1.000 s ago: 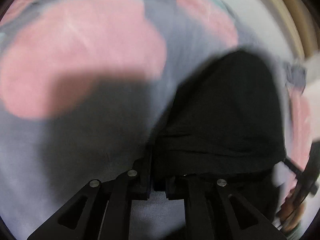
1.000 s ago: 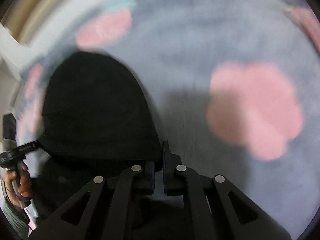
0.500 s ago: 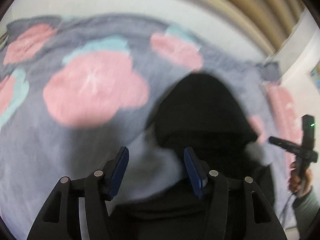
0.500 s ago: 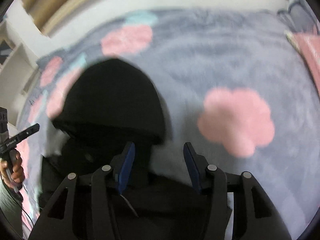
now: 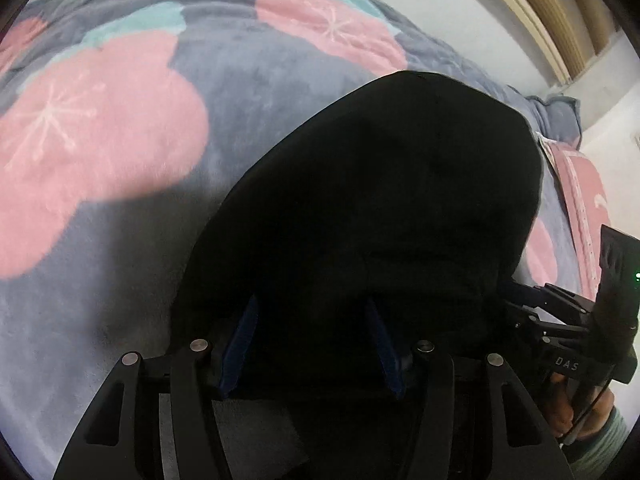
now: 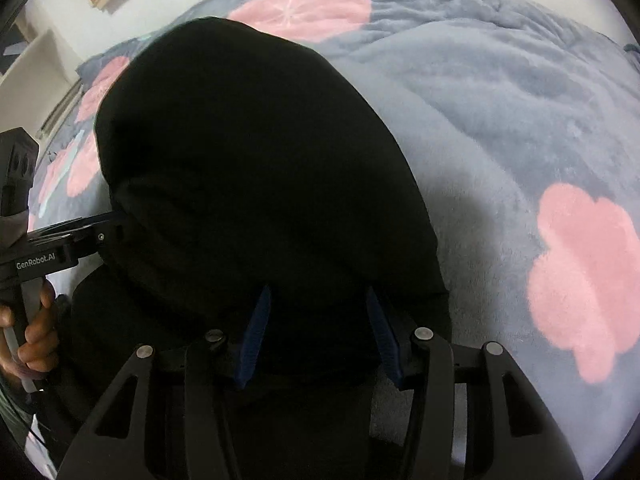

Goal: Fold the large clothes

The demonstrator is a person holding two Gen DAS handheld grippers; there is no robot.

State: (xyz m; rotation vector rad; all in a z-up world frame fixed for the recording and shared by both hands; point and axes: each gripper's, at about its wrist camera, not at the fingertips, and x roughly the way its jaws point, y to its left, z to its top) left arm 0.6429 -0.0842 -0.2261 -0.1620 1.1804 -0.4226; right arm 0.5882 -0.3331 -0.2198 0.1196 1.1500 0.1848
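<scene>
A black garment lies folded in a rounded heap on a grey blanket; it also shows in the right wrist view. My left gripper is open, its blue pads spread over the garment's near edge. My right gripper is open too, its blue pads spread over the near edge of the same garment. Neither holds cloth. Each gripper shows in the other's view: the right one at the right edge, the left one at the left edge.
The grey fleece blanket with pink flowers covers the bed. A white wall and wooden slats stand behind. A pink-edged cloth lies at the right.
Both grippers were shut on the black garment a second ago. They opened, let it go, and now hover open over its near edge, closer to it than half a second ago.
</scene>
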